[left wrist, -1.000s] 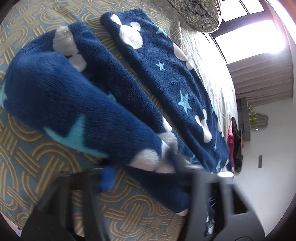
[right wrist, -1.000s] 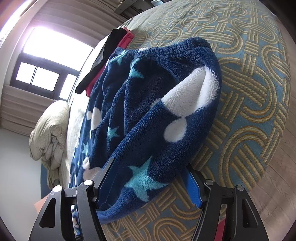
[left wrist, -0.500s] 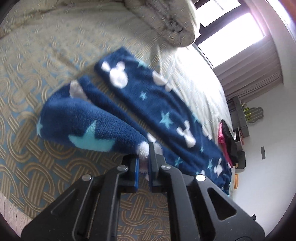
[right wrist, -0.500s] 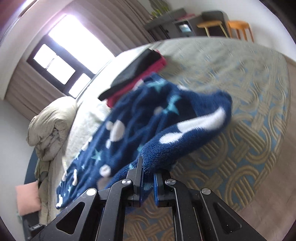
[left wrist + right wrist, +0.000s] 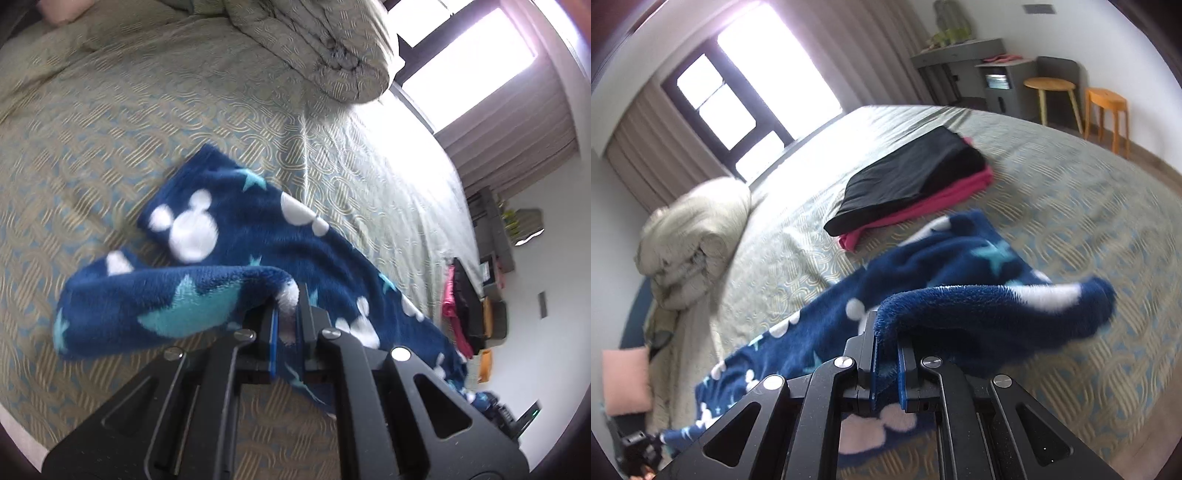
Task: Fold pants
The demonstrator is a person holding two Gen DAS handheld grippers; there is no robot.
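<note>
Navy fleece pants (image 5: 236, 236) with white mouse heads and teal stars lie stretched across the patterned bedspread (image 5: 129, 122). My left gripper (image 5: 288, 314) is shut on the near leg's cuff, which hangs lifted off the bed while the far leg stays flat. In the right wrist view the same pants (image 5: 960, 266) run from lower left to right. My right gripper (image 5: 886, 339) is shut on the waistband edge and holds it raised above the bed. The other gripper shows small at the pants' far end in each view.
A stack of folded black and pink clothes (image 5: 916, 181) lies on the bed beyond the pants. A rolled duvet (image 5: 325, 48) sits at the head of the bed by the window. Stools (image 5: 1104, 110) and a grey cabinet (image 5: 993, 77) stand by the far wall.
Both grippers have closed on the pants and risen, lifting the near leg's cuff and the waistband edge off the bed. Both views have pulled back and show more of the bed.
</note>
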